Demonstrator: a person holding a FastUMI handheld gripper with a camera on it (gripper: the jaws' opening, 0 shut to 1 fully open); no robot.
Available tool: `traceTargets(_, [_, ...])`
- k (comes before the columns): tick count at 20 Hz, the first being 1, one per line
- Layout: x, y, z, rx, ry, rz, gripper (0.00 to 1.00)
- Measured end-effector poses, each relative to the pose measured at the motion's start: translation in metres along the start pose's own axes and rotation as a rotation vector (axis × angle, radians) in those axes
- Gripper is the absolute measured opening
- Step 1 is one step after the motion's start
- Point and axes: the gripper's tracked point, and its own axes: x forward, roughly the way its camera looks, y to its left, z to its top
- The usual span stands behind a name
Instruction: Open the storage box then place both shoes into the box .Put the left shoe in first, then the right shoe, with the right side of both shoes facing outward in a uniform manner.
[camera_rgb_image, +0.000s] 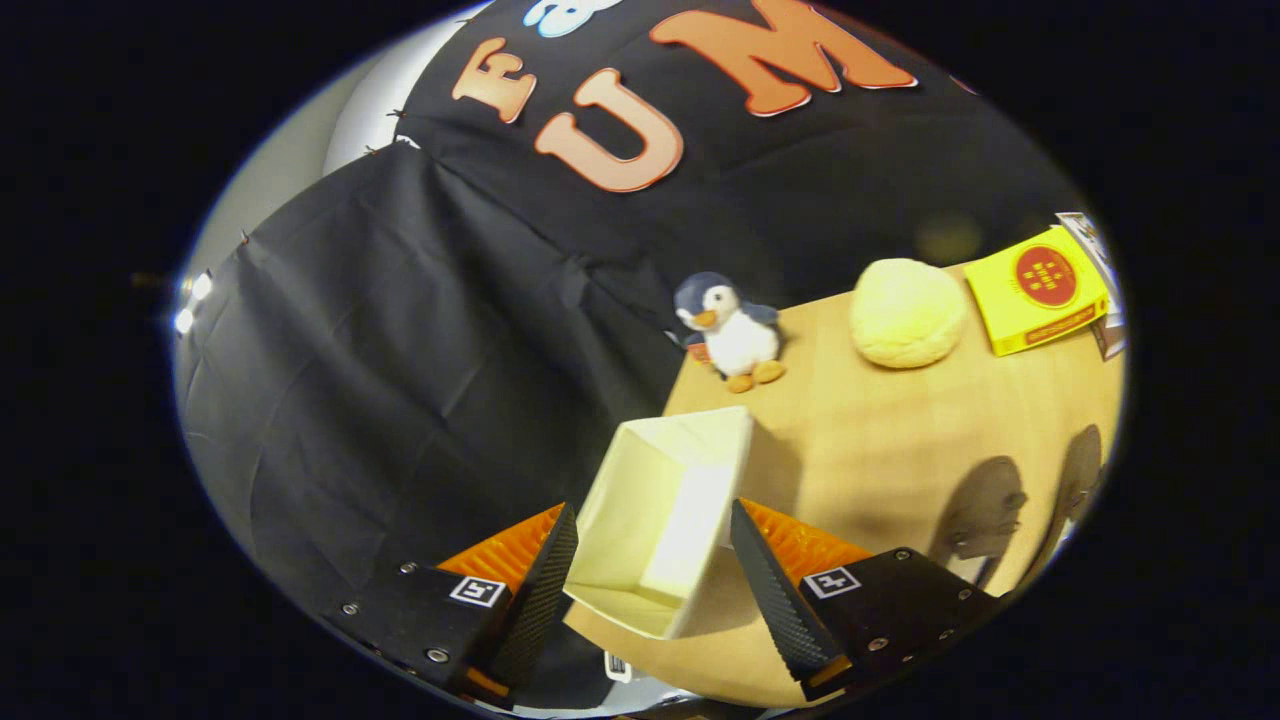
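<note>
Clearly the wooden table (900, 440) is the biggest thing in the scene, running from the booth's dark cloth wall out to the far objects. Next in size is the storage box (665, 515), a pale, open-topped container lying just ahead of the fingers and partly between them, near the table's edge; its inside looks empty. Beyond it, well apart, sits a round yellow cushion (907, 312), and beside that a yellow packet (1040, 290) at the far corner. Smaller again is a penguin plush (732, 335) standing close to the cloth wall. The gripper (655, 570) has its jaws spread wide, one on each side of the box, and neither finger seems to press on it.

As for progress, I judge the box already open, since its interior faces the camera with no lid over it. No shoe lies inside, so both placements look to be left: the left shoe first, then the right, each with its right side outward.
</note>
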Motion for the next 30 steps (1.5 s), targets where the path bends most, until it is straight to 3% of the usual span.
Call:
traceTargets(7, [-0.042,-0.147,-0.050,-0.025,0.079,-0.318,0.93])
traceTargets(14, [-0.042,-0.230,-0.105,-0.029,0.179,-0.492,0.90])
traceTargets(20, [-0.016,-0.270,-0.119,0.003,0.191,-0.566,0.67])
traceTargets(24, [-0.003,-0.281,-0.109,0.008,0.141,-0.604,0.45])
traceTargets(27, [0.005,-0.284,-0.108,0.029,0.144,-0.627,0.17])
traceTargets(30, [0.004,-0.279,-0.103,0.061,0.136,-0.632,0.04])
